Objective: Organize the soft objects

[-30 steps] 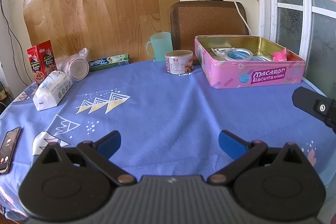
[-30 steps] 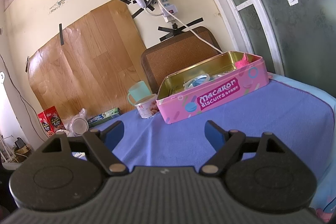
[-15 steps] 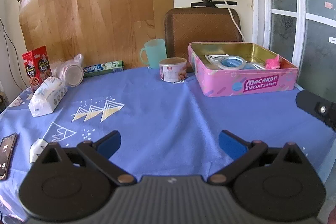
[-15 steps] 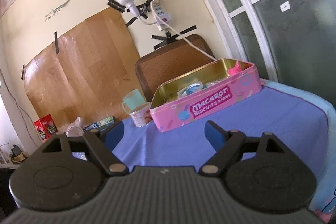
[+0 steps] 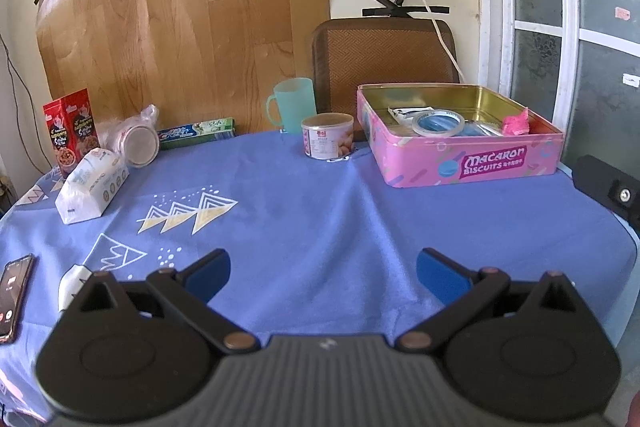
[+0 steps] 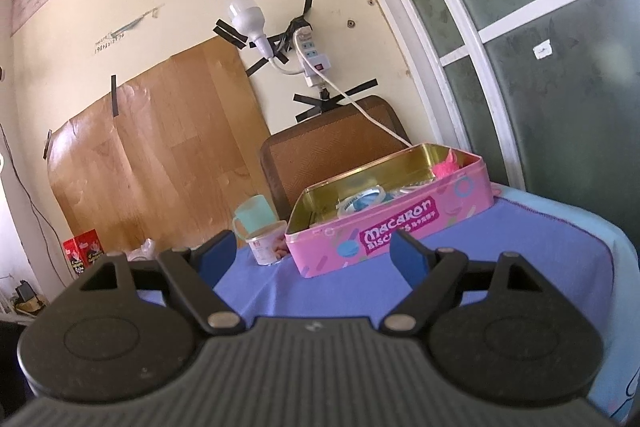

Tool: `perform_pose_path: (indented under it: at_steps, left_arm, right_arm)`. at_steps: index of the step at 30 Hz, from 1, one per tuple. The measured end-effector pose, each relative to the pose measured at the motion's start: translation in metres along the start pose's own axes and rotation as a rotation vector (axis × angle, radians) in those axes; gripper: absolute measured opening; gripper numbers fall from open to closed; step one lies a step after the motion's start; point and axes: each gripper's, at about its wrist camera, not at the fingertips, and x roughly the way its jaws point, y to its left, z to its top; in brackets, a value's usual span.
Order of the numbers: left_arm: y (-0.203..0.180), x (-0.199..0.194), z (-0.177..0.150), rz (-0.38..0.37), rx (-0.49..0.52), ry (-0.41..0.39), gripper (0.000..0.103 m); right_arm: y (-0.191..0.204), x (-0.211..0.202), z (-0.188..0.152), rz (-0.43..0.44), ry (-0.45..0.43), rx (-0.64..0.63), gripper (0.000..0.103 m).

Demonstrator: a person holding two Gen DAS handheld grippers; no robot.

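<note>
An open pink biscuit tin [image 5: 472, 159] [image 6: 384, 231] stands at the table's back right. Inside lie a roll of tape [image 5: 438, 123], a small pink soft item [image 5: 516, 121] [image 6: 446, 167] and some packets. A white tissue pack [image 5: 90, 189] rests on the left of the blue tablecloth. My left gripper [image 5: 322, 273] hangs open over the near middle of the cloth, nothing between its fingers. My right gripper [image 6: 314, 257] is open too, tilted, facing the tin from some distance. Part of the right gripper shows at the left wrist view's right edge.
A small can [image 5: 327, 135] and a teal mug [image 5: 292, 105] stand left of the tin. A toothpaste box [image 5: 196, 134], a bagged round lid [image 5: 138, 145] and a red snack box [image 5: 72, 129] line the back left. A phone [image 5: 12, 297] lies near the left edge. A chair back [image 5: 384, 55] stands behind.
Both grippers have drawn back and risen away from the table, so the tin and the other items look smaller and farther. Both stay open and nothing on the table moved.
</note>
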Motion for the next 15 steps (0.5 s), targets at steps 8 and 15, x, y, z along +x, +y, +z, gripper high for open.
perform_pose_path:
  at_steps: [8,15]
  left_arm:
    - [-0.0005,0.0004,-0.0001,0.002,-0.001,0.003,0.103]
    - [0.0002,0.0013,-0.0011,0.002,-0.006,0.009,0.103]
  right_arm:
    - [-0.0021,0.0011,0.0005,0.001,0.007,0.008,0.086]
    - [-0.0014,0.0012,-0.0007,0.002,0.011,0.012,0.086]
